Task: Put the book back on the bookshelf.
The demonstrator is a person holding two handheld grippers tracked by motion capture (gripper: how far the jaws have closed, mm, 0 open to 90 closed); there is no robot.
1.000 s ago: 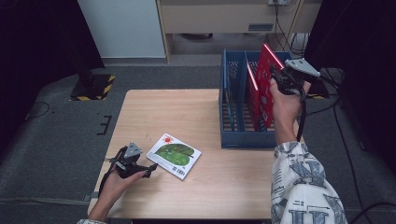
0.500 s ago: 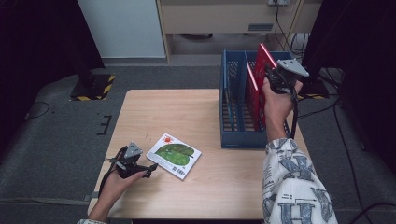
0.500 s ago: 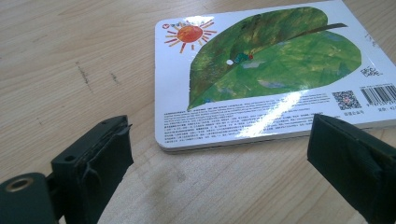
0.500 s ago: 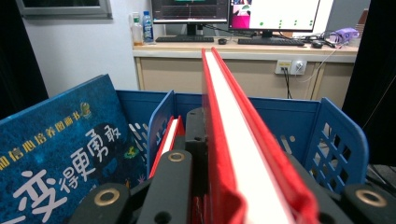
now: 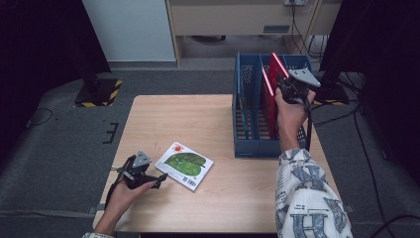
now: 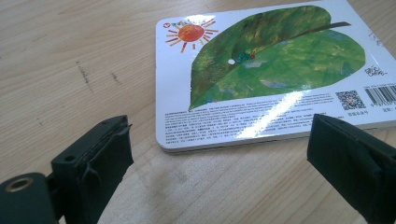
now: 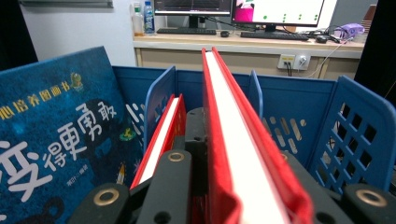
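Red covers are clamped between the jaws of the right tool [image 5: 291, 89]: a red book [image 7: 233, 140] is gripped upright above the blue rack [image 5: 247, 148], at two o'clock on the bench [image 5: 198, 114]. A second red book [image 7: 161, 135] and a blue book [image 7: 56, 130] are stood in neighbouring slots. At seven o'clock, the left tool [image 5: 161, 179] is held released, jaws spread just beside the leaf-cover book [image 6: 261, 70] lying flat.

The book [image 7: 243, 154] in the rack had red covers and white page edges. The rack [image 5: 247, 104] was blue. Beside it stood a dark blue book [image 7: 60, 135] with white characters. The flat book [image 6: 266, 70] was white with a green leaf and an orange sun. The table [image 5: 198, 119] was light wood.
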